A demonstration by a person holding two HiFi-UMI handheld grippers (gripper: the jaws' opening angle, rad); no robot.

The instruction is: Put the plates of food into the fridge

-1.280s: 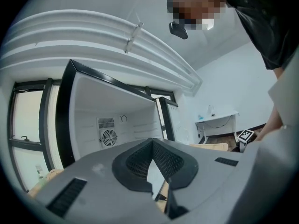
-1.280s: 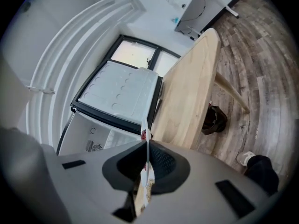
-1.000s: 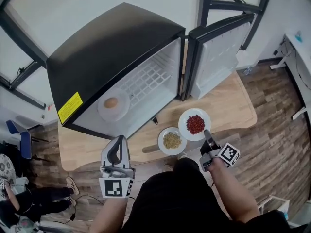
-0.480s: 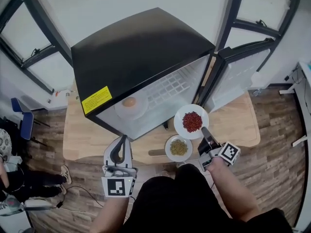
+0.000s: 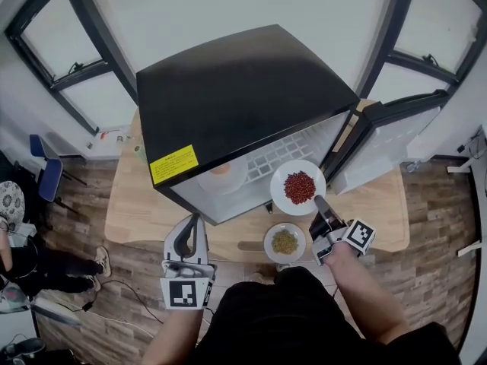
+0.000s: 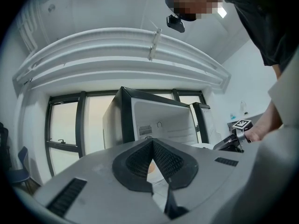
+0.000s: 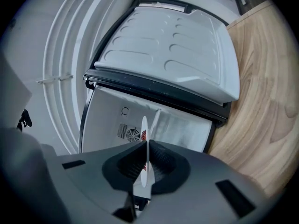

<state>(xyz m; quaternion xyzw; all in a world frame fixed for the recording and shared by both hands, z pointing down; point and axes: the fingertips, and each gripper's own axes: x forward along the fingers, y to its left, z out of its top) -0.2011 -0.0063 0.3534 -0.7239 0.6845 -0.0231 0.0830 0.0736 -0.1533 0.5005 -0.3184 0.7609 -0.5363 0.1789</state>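
Note:
A black mini fridge stands open on the wooden table, its door swung out to the right. My right gripper is shut on the rim of a white plate of red food, held level in front of the fridge's opening. In the right gripper view the plate's edge sits pinched between the pads, facing the white interior. A second plate with greenish food rests on the table. A plate with an orange item lies inside the fridge. My left gripper is shut and holds nothing.
The open door stands to the right of the opening. Dark window frames run behind the fridge. A blue chair and a person's feet are at the far left on the wooden floor.
The right gripper has lifted the plate of red food off the table and carried it up to the fridge's opening. The left gripper drifted slightly forward and stays empty.

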